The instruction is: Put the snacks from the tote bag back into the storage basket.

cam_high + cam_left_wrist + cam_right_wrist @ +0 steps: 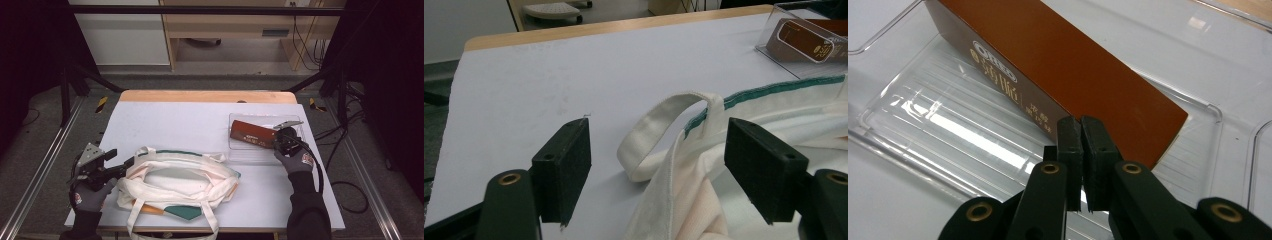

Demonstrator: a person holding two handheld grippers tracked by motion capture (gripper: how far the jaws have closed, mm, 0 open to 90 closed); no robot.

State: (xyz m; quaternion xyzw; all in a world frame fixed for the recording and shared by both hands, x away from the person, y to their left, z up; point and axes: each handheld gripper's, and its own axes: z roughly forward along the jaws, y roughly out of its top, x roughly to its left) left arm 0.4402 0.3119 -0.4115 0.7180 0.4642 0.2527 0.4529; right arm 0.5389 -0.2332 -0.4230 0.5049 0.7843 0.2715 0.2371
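Note:
A brown Oreo box [252, 134] [1088, 70] lies at an angle in a clear plastic tray [250, 152] [948, 120] at the right of the table. My right gripper [278, 141] [1081, 122] is shut with nothing between its jaws, its tips at the box's near end. A white tote bag [180, 182] [774, 100] with green trim lies open at the front centre. My left gripper [122, 159] [664, 170] is open at the bag's left end, its jaws wide on either side of the bag's rim, just behind a handle loop [659, 130], without pressing it.
The white tabletop [175, 122] has free room behind the bag and left of the tray. The table's wooden back edge [207, 96] runs across the far side. The bag's long handles [135, 220] hang over the front edge. Metal frame rails flank the table.

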